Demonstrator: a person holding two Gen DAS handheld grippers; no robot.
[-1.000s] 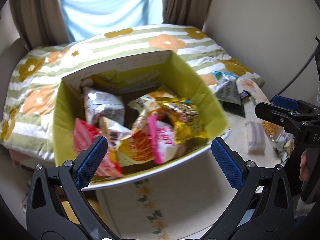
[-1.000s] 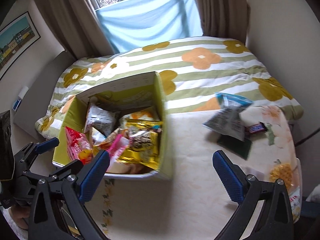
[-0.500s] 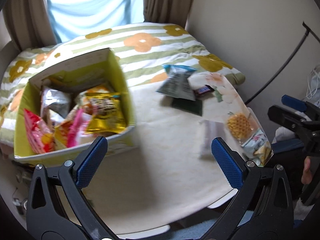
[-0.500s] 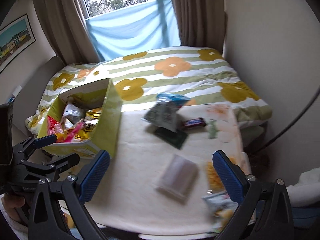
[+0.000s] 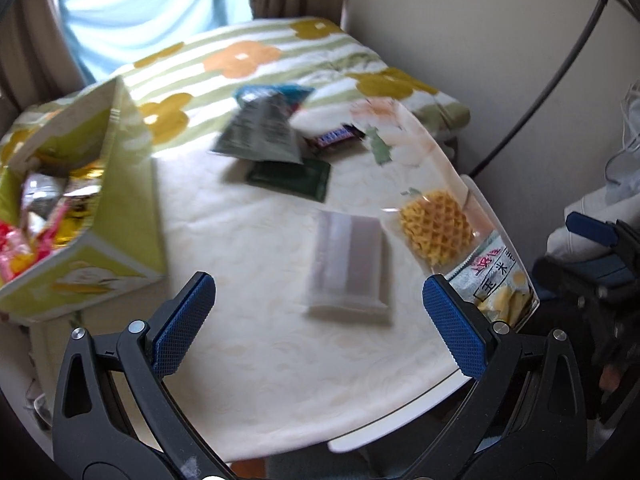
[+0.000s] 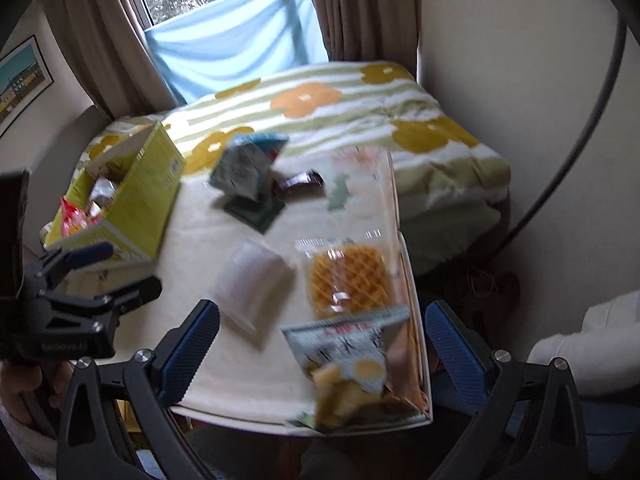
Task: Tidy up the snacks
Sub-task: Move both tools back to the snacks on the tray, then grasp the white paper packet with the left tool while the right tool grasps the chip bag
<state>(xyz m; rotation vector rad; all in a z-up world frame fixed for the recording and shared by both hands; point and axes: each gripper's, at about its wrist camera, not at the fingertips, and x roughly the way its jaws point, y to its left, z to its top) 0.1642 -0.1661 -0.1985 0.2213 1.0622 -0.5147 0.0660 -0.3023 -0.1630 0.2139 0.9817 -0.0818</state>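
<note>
A green cardboard box (image 5: 120, 200) (image 6: 148, 196) full of snack packs stands at the table's left. Loose on the table lie a pale wrapped pack (image 5: 348, 268) (image 6: 252, 280), a waffle pack (image 5: 436, 232) (image 6: 348, 280), a corn-snack bag (image 5: 496, 280) (image 6: 348, 360), a grey-blue bag (image 5: 260, 128) (image 6: 244, 164), a dark green packet (image 5: 292, 176) (image 6: 256, 212) and a chocolate bar (image 5: 334, 138) (image 6: 300, 182). My left gripper (image 5: 320, 320) is open above the pale pack. My right gripper (image 6: 322, 344) is open over the corn-snack bag. Both hold nothing.
The table (image 5: 260, 340) wears a cream floral cloth; its near and right edges show. Behind it lies a bed with a striped flower blanket (image 6: 320, 100). A wall and dark cable (image 5: 540, 92) are at the right; window with curtains at the back.
Both grippers have swung right, away from the green box and toward the loose snacks at the table's right. Both stay open and empty.
</note>
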